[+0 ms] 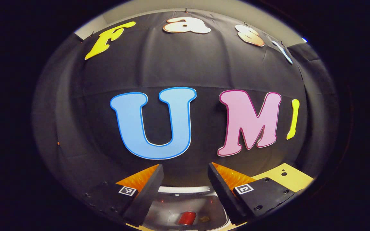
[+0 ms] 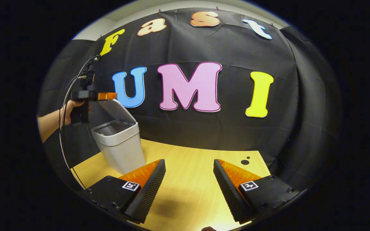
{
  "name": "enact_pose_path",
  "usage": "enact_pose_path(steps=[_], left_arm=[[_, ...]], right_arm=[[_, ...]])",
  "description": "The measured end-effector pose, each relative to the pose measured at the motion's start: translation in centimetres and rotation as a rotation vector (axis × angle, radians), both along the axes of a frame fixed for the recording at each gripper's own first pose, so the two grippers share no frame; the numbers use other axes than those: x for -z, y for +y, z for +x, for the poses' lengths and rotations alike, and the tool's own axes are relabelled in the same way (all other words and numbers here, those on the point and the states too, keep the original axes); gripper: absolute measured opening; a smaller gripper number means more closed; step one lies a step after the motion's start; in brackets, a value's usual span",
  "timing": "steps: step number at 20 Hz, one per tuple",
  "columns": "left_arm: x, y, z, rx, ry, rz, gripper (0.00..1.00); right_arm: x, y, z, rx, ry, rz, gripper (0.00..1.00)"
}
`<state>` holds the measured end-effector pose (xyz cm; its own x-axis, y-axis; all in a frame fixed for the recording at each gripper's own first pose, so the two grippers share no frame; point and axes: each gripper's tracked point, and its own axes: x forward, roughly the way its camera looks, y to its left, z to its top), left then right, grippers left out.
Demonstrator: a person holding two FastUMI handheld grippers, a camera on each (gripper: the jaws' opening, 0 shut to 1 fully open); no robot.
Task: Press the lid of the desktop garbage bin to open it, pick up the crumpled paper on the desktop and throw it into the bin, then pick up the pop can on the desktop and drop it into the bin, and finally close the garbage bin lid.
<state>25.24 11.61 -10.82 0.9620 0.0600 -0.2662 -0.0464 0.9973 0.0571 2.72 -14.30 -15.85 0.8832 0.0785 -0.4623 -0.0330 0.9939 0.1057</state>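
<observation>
Left gripper is hovering directly above the open garbage bin, fingers spread wide and holding nothing. Looking down between them in the left gripper view, the pop can is lying on its side on the bin's floor, with a small yellowish bit just beside it that I cannot identify for sure. The bin's rim is showing as a pale band just under the fingers.

In the right gripper view, the garbage bin is standing upright near the worktop's far left corner, its lid tilting up and open. The left gripper is sitting above the lid's top edge, held by a hand reaching in from the left, cables trailing down from it.

Right gripper is hanging over the near middle part of the worktop, well apart from the bin, jaws spread, gripping nothing. Two small dark holes are sitting near the worktop's far right corner. A yellow strip of worktop is also showing at the right in the left gripper view.
</observation>
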Motion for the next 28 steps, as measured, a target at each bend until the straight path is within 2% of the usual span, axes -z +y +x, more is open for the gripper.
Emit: enact_pose_path(steps=[3, 7, 8, 12, 16, 19, 22, 26, 28], left_arm=[[3.1, -0.3, -3.6, -0.015, 0.023, -0.021, 0.95], [8.5, -0.8, -7.0, -0.01, 0.123, -0.017, 0.94], [9.5, -0.8, -7.4, -0.006, 0.138, -0.01, 0.95], [11.1, -0.6, -8.1, -0.014, 0.135, -0.028, 0.96], [12.1, -0.9, -8.3, 0.029, 0.118, 0.008, 0.98], [11.7, -0.8, -8.1, 0.01, 0.037, -0.029, 0.98], [10.5, -0.9, -9.0, -0.056, 0.051, -0.04, 0.96], [2.8, -2.2, -12.9, -0.127, -0.112, 0.008, 0.94], [-0.6, -4.9, -16.4, -0.112, -0.179, 0.007, 0.94]], right_arm=[[0.1, -1.5, -1.0, 0.021, -0.004, -0.005, 0.97], [0.9, -2.3, -2.2, 0.041, 0.003, -0.021, 0.97], [2.7, -1.4, -3.0, 0.041, 0.021, -0.02, 0.97], [2.7, -0.3, -3.5, 0.04, 0.036, -0.03, 0.97], [2.1, 1.5, -3.5, 0.034, 0.03, -0.055, 0.97], [1.7, 3.4, -3.7, 0.031, 0.038, -0.049, 0.97], [0.6, 4.2, -3.4, 0.047, 0.013, -0.055, 0.97], [-1.2, 5.3, -3.5, 0.085, -0.031, -0.044, 0.97], [-2.7, 5.5, -3.6, 0.125, -0.081, -0.052, 0.97]])
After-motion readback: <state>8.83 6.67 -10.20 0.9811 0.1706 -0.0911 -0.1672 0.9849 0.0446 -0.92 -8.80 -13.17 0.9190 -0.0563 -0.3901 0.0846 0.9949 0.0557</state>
